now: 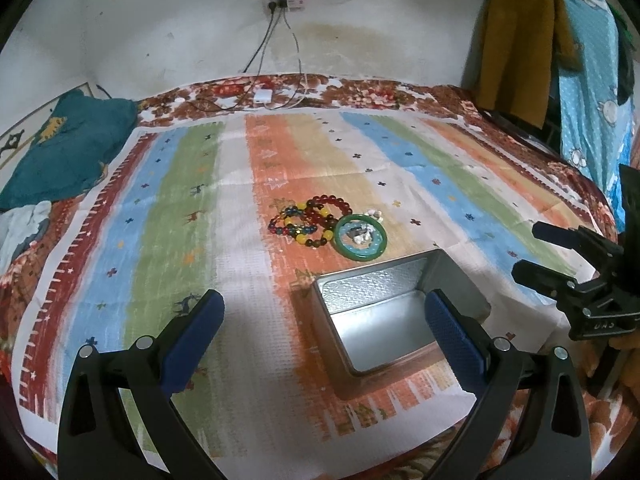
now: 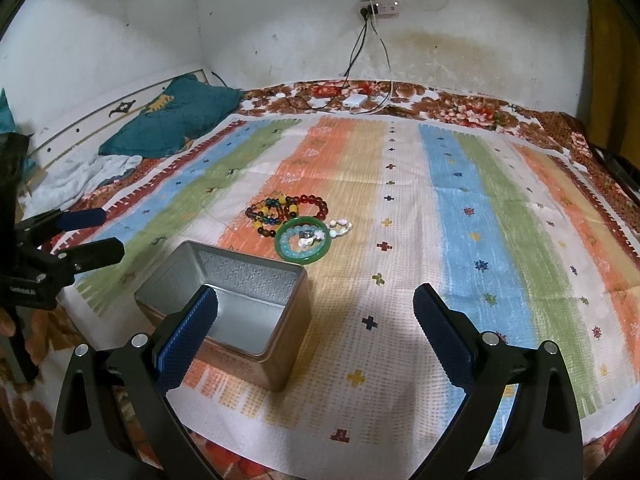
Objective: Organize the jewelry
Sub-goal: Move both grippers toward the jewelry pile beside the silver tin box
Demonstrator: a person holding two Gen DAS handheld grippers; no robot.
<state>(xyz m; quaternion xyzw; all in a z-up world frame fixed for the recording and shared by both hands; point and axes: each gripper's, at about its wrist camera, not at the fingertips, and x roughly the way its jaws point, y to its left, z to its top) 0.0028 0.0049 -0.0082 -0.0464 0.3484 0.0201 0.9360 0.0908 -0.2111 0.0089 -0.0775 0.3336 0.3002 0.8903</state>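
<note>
A pile of jewelry lies on the striped cloth point(image 1: 224, 216): red and multicoloured bead bracelets point(image 1: 310, 220) point(image 2: 286, 210), a green bangle point(image 1: 361, 242) point(image 2: 305, 244) with small pale pieces inside it, and a pale bead bracelet point(image 2: 341, 228). An open, empty metal tin point(image 1: 394, 312) point(image 2: 240, 308) stands in front of the pile. My left gripper point(image 1: 324, 316) is open and empty, above the cloth near the tin. My right gripper point(image 2: 316, 320) is open and empty, right of the tin. Each gripper shows in the other's view point(image 1: 560, 260) point(image 2: 84, 236).
The cloth covers a floral bed point(image 2: 460, 112) against a white wall. A teal pillow point(image 1: 68, 144) point(image 2: 176, 120) lies at the back left. A white charger and cables point(image 1: 262, 96) point(image 2: 354, 102) lie at the far edge. Clothes point(image 1: 520, 44) hang at the right.
</note>
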